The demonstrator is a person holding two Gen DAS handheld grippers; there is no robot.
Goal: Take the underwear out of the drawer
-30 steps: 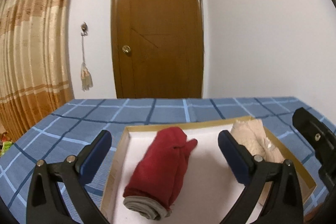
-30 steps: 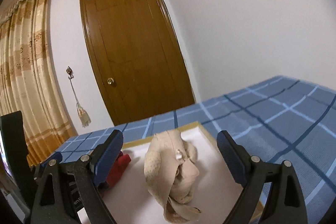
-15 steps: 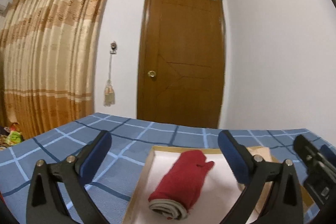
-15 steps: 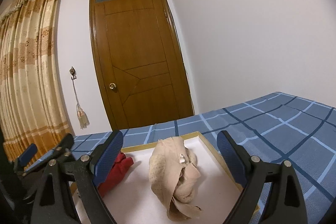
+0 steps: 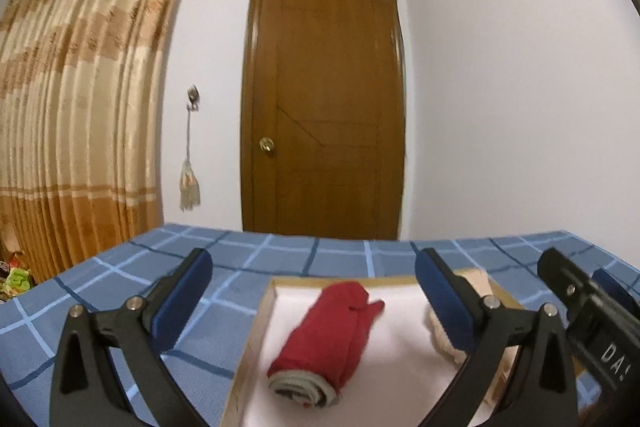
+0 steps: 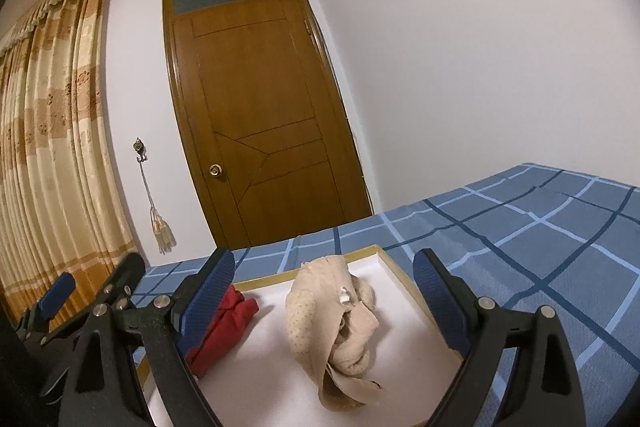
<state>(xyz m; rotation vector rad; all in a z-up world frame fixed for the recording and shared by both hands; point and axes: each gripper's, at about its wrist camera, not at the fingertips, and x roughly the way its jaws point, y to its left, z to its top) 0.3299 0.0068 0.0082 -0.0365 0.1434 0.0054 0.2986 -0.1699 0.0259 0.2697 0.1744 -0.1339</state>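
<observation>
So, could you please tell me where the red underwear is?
The red underwear lies rolled in the drawer, left of the beige underwear.

Open-topped drawer [image 5: 256,339]: bare white floor between red roll [image 5: 332,331] and beige underwear [image 6: 336,319].

The left claw's pad [image 5: 444,301] hides much of the beige underwear [image 5: 478,279].

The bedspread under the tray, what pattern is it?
Blue checked bedspread with pale and dark lines; right wrist view shows it best.
</observation>
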